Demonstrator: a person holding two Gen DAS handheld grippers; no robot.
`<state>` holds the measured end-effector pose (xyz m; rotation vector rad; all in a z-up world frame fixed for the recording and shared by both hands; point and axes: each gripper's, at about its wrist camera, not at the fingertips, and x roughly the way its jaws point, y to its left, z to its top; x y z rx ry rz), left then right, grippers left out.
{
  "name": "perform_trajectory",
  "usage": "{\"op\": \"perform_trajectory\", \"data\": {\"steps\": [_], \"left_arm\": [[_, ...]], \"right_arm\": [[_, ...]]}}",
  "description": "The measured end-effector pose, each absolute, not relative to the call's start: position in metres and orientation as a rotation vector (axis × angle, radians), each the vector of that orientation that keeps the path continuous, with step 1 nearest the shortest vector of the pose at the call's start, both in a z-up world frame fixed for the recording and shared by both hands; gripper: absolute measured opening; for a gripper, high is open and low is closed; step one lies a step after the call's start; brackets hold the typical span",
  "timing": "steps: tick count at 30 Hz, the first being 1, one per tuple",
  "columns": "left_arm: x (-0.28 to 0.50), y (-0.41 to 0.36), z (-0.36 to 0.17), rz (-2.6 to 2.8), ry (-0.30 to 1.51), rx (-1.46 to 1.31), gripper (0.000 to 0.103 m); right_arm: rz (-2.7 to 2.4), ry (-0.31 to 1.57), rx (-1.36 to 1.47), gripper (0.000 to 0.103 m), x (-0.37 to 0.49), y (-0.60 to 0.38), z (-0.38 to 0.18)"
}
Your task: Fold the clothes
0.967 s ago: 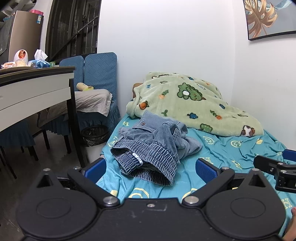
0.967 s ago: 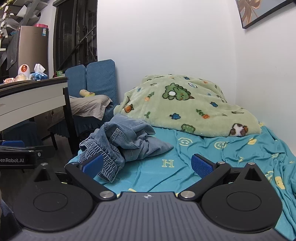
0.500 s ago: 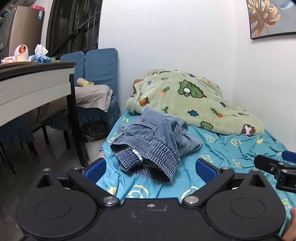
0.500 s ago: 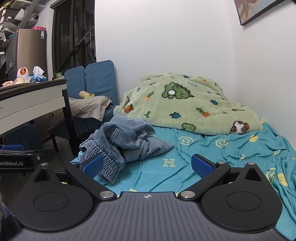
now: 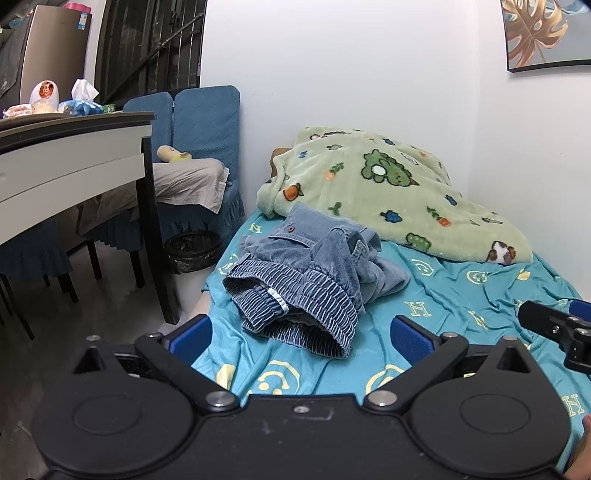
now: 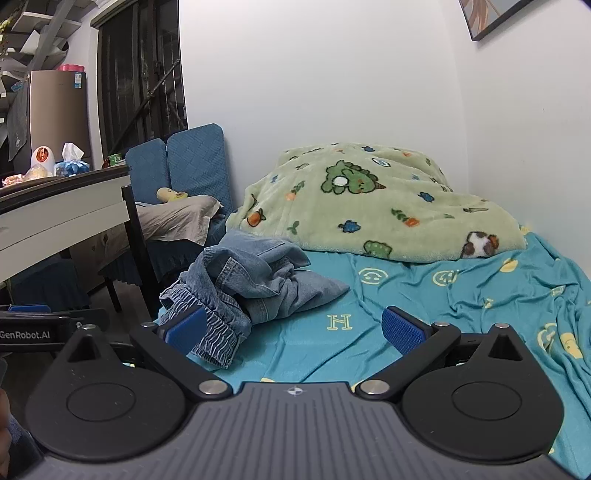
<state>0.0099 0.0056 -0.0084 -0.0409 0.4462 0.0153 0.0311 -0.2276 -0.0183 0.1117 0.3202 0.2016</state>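
Observation:
A crumpled pair of blue denim trousers [image 5: 306, 277] with a ribbed elastic waistband lies bunched on the teal bed sheet [image 5: 461, 306], near the bed's left edge. My left gripper [image 5: 301, 334] hovers just short of the waistband, open, nothing between its blue pads. In the right wrist view the same denim trousers [image 6: 251, 284] lie ahead and to the left. My right gripper [image 6: 293, 326] is open over the sheet, its left pad [image 6: 184, 328] close to the waistband. The right gripper's tip [image 5: 554, 325] shows at the left view's right edge.
A green cartoon-print blanket [image 5: 376, 188] is heaped at the bed's head by the white wall. Left of the bed stand a table [image 5: 74, 155], blue-covered chairs [image 5: 199, 122] and a black bin [image 5: 192, 251]. A framed leaf picture [image 5: 543, 33] hangs above.
Both grippers have moved slightly forward and lower toward the denim trousers, which now look larger and nearer. Both jaws stay open; the trousers have not moved.

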Motion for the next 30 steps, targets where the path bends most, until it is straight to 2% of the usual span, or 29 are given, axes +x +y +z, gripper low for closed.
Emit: {"op": "perform_trajectory", "data": {"steps": [20, 30], "left_arm": [[0.019, 0.002, 0.0, 0.039, 0.47, -0.026, 0.103], [0.075, 0.006, 0.022, 0.046, 0.511, 0.063, 0.102]], "right_arm": [[0.22, 0.328, 0.112, 0.102, 0.034, -0.226, -0.021], [0.228, 0.351, 0.175, 0.101, 0.067, -0.227, -0.024]]}}
